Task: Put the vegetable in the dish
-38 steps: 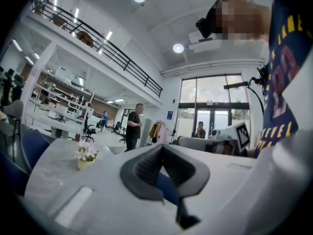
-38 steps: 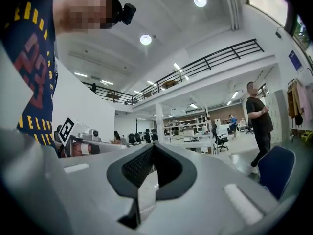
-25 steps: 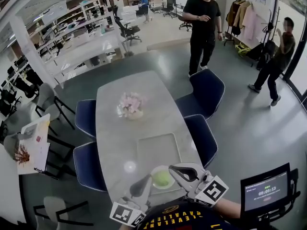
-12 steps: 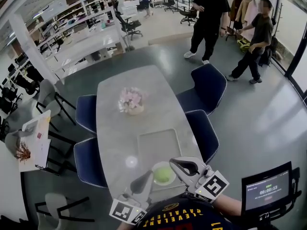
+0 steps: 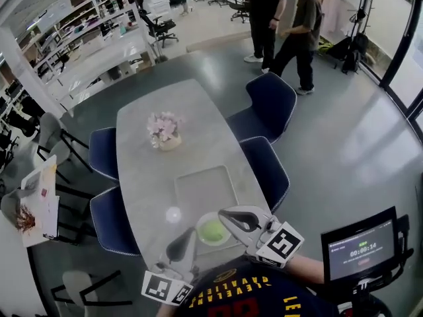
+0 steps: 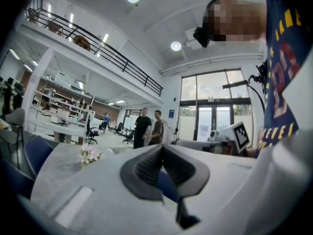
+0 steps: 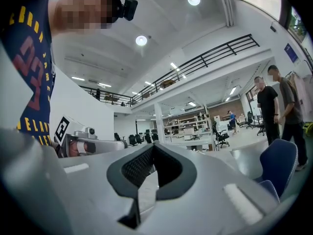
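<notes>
Near the near edge of the grey worktop (image 5: pixel 149 177) sits a white dish (image 5: pixel 206 216), and the round green vegetable (image 5: pixel 213 230) lies inside it. The left gripper (image 6: pixel 162 148) is just left of the dish and the right gripper (image 7: pixel 153 146) just right of it. Each has its jaws together with nothing between them. A screen (image 5: pixel 360 249) beyond the worktop's right edge reads "00:00:14". Yellow letters on the person's dark shirt (image 5: pixel 258 296) are only partly legible: "EVEL". A flower pot (image 5: pixel 163 131) stands toward the far end.
</notes>
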`<state>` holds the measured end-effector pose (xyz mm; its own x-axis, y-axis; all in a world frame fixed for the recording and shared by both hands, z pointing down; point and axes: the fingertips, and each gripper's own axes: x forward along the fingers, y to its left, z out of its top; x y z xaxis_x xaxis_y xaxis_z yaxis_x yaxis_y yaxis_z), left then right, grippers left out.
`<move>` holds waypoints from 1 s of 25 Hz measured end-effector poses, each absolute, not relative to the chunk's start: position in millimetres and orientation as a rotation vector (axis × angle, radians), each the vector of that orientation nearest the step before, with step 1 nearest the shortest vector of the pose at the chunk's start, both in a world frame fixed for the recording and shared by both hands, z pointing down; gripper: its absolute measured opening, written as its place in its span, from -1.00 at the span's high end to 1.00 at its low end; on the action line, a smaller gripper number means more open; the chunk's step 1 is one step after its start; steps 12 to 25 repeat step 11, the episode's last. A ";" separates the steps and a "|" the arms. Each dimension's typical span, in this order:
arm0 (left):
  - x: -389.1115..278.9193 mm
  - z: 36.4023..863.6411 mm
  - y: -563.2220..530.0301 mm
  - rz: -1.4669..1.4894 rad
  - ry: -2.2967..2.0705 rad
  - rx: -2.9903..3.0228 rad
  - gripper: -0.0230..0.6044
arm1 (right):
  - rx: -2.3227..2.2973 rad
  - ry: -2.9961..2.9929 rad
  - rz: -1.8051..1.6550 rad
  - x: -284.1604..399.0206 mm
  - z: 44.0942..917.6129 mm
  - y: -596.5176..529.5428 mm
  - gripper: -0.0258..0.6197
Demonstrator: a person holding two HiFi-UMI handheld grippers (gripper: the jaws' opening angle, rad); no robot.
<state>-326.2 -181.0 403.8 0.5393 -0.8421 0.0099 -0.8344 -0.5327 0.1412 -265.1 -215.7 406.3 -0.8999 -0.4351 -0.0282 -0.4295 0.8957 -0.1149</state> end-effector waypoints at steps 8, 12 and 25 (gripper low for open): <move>-323.6 410.0 -185.4 -0.082 -1.426 2.628 0.92 | -0.704 2.986 -0.195 -263.7 408.8 -217.5 0.90; -318.1 414.5 -188.0 -0.075 -1.405 2.630 0.92 | -0.721 2.982 -0.194 -258.3 411.8 -219.4 0.90; -318.1 414.5 -188.0 -0.075 -1.405 2.630 0.92 | -0.721 2.982 -0.194 -258.3 411.8 -219.4 0.90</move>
